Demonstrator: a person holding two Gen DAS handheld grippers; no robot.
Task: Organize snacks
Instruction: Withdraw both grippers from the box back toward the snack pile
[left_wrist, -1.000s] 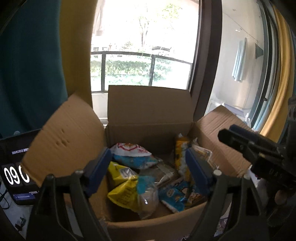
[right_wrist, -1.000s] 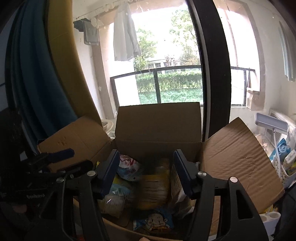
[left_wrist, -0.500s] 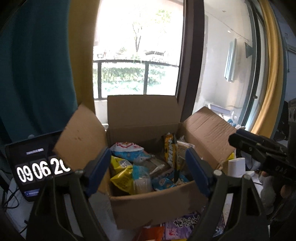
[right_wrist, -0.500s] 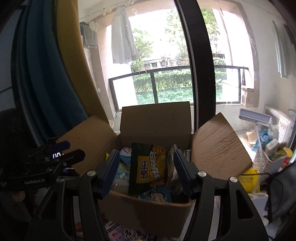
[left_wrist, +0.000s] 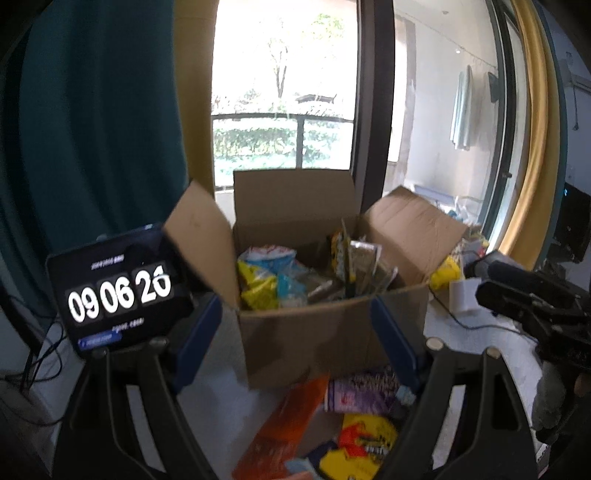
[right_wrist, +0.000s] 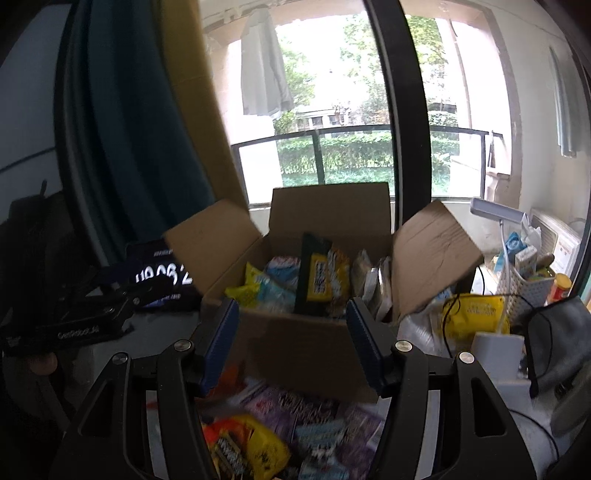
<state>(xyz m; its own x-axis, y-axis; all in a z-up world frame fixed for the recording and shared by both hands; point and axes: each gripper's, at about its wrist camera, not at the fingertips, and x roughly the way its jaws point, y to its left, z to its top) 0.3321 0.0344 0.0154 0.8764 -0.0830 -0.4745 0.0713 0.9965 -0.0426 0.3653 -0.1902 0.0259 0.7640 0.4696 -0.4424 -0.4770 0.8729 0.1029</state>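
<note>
Where flaps gape, clock tablet (left_wrist: 120, 291) beside box (left_wrist: 314, 332)

Loose snack packets (left_wrist: 354, 417) on the table are motion-blurred, their print unreadable, and the lower ones are cut off by the frame edge. The cardboard box (right_wrist: 306, 350) walls hide the lower parts of the packets inside. The clock display (right_wrist: 162, 275), right wrist view, is half hidden behind a box flap, its digits smeared.
</note>
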